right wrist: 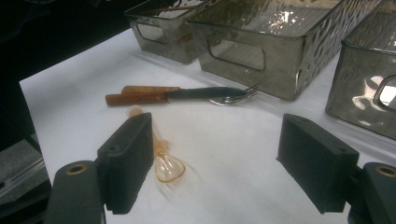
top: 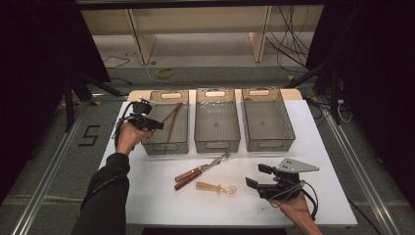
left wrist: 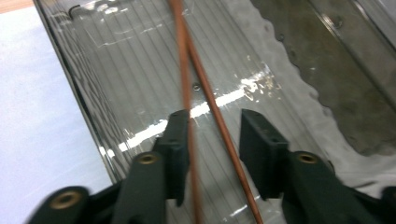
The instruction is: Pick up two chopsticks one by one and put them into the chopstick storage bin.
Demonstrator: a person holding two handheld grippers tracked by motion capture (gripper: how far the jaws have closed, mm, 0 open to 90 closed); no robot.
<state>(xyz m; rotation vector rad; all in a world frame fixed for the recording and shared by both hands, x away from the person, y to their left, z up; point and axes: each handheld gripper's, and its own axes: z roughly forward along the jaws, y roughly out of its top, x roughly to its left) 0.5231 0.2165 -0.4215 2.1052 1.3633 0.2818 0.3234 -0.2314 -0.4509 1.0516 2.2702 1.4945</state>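
- The white tabletop (top: 161,205) takes up the lower middle of the high view, with a grey floor around it
- Three clear bins stand in a row along its far edge: the left bin (top: 182,145), the middle bin (top: 217,145) and the right bin (top: 269,144), side by side and close together
- The left gripper (top: 157,125) sits at centre left of the high view, over the left bin's near left corner; in the left gripper view its fingers (left wrist: 177,140) stand apart above the bin floor
- The chopsticks (top: 172,122), two thin brown sticks, lie slanted inside the left bin; in the left gripper view they run up the middle of the frame, passing between the parted fingers, one close by the left finger, though I cannot tell whether it touches
- The right gripper (top: 255,176) is at lower right of the high view, above bare tabletop, its fingers (right wrist: 133,154) wide apart with nothing between them
- A knife and fork (top: 201,170) with brown handles lie together at the frame's centre, in front of the middle bin
- A small amber spoon (top: 215,187) lies just below them, left of the right gripper
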